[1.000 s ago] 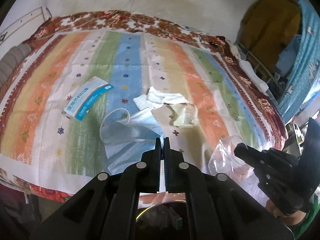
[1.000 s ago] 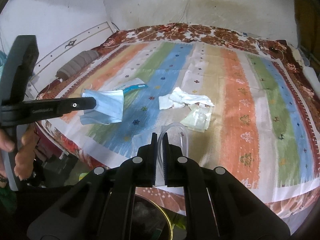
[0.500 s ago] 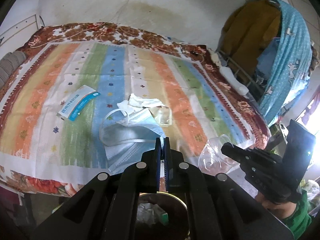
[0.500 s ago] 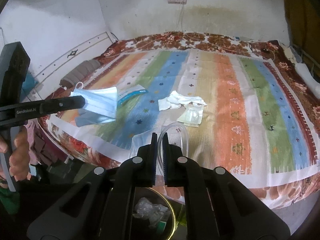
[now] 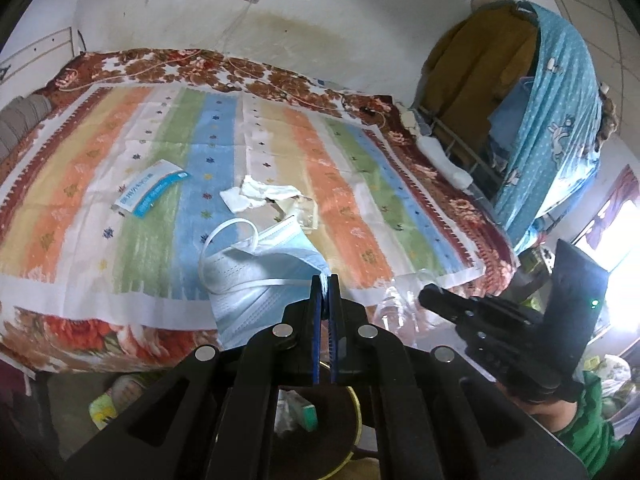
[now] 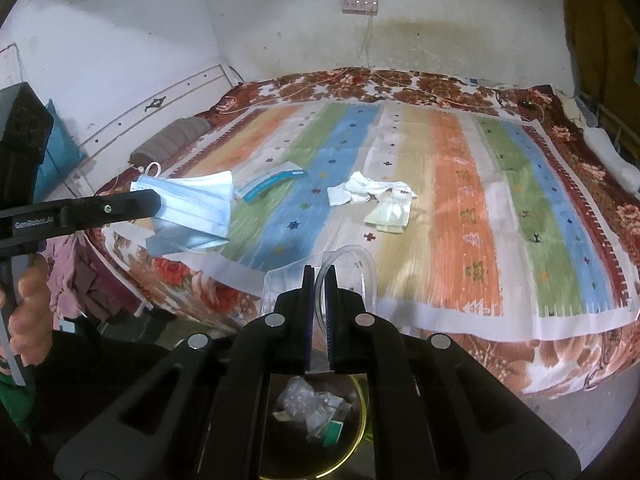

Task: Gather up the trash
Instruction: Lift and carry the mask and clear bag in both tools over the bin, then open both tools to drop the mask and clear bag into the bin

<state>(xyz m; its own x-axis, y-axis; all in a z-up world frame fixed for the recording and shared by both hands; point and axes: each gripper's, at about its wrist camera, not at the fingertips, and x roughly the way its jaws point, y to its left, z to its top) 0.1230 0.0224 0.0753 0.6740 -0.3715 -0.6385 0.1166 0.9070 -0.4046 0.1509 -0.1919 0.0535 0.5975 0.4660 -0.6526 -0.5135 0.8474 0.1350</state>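
The left hand-held gripper (image 5: 325, 278) is clenched on a corner of a light blue pleated face mask (image 5: 256, 276), which hangs crumpled with its white ear loops curling loose, held in the air over the near edge of the bed (image 5: 360, 184). The right hand-held gripper (image 6: 319, 274) is clamped on the rim of a clear plastic cup (image 6: 344, 264), also lifted just off the bed's near edge.

On the bed's striped cover lie a blue-and-white mask packet (image 5: 150, 194), a wad of white tissue (image 5: 256, 194) and, touching it, a flattened yellowish clear wrapper (image 6: 390, 216), all toward the middle of the bed.

Below both grippers, on the floor beside the bed, stands a dark bin with a yellow rim (image 6: 362, 412). It holds crumpled clear plastic (image 6: 304, 400) and a small green-and-white box (image 6: 332, 430).
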